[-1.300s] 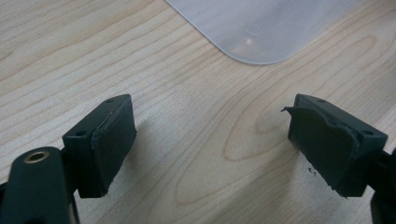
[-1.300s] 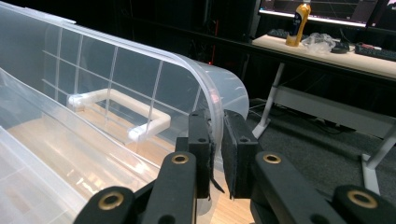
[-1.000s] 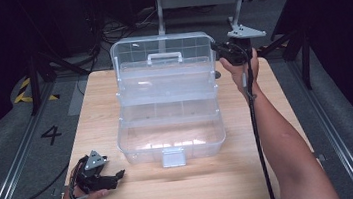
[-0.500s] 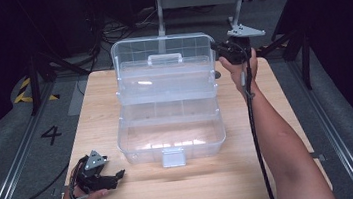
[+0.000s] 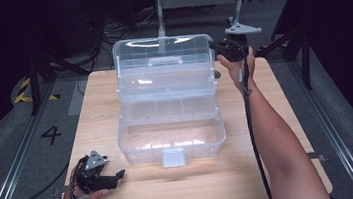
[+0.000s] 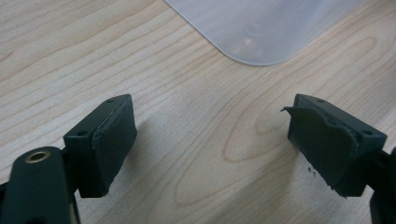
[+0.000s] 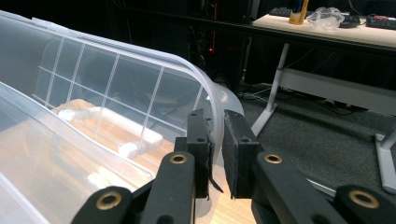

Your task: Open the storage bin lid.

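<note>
A clear, colourless plastic storage box [image 5: 167, 105] with a moulded grid pattern on its lid [image 7: 116, 88] is seen on a pale wood-grain table [image 5: 277, 118]. Black jaws with brass-coloured rivets are shown on both grippers.

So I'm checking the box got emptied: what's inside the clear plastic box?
The clear plastic box stands open, and wood grain shows through its bare bottom. The right gripper pinches the raised lid at its edge. The tray compartments are too hazy to judge.
</note>
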Demonstrator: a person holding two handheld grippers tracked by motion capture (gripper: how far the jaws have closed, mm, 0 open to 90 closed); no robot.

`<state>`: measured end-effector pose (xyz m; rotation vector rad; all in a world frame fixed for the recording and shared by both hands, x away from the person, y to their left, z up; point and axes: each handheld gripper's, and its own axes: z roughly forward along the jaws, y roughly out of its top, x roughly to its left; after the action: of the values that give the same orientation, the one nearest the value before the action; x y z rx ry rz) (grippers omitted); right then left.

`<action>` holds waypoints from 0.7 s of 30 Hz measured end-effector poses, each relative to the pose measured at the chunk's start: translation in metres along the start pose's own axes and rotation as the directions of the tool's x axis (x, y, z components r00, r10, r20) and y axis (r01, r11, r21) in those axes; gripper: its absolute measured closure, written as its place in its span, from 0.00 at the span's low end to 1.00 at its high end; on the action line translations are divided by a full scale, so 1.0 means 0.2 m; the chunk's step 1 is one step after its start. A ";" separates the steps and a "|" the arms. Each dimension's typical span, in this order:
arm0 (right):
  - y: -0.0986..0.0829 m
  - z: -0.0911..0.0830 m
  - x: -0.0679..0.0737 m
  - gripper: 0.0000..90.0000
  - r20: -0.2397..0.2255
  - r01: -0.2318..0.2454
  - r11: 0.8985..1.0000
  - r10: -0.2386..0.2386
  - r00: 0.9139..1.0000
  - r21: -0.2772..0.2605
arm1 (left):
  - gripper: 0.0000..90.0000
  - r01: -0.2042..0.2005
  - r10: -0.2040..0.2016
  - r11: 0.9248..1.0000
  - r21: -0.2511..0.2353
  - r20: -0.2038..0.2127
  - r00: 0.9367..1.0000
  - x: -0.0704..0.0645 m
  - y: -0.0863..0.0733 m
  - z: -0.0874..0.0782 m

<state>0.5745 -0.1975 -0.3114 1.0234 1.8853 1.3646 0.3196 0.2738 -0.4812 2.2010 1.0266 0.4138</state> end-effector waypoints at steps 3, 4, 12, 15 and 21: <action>-0.01 0.02 0.00 0.91 0.008 0.011 1.000 -0.011 1.000 0.007 | 0.18 0.002 -0.002 1.000 0.000 -0.001 1.000 0.00 0.00 0.00; -0.01 0.03 0.00 0.91 0.015 0.016 1.000 -0.016 1.000 0.011 | 0.18 0.003 -0.003 1.000 -0.001 -0.002 1.000 0.00 0.00 0.00; -0.02 0.09 -0.03 0.91 0.012 -0.001 1.000 0.001 1.000 0.030 | 0.17 0.003 -0.003 1.000 0.005 -0.001 1.000 0.00 0.00 0.00; -0.03 0.10 -0.04 0.91 0.012 -0.006 0.999 0.006 1.000 0.034 | 0.17 0.007 -0.007 1.000 0.007 0.002 1.000 0.00 0.00 0.00; -0.04 0.13 -0.05 0.91 0.017 -0.025 0.999 0.024 1.000 0.038 | 0.17 0.013 -0.013 1.000 0.008 0.004 1.000 0.00 0.00 0.00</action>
<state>0.5982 -0.1947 -0.3268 1.0767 1.8995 1.3340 0.3185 0.2735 -0.4810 2.1999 1.0411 0.4001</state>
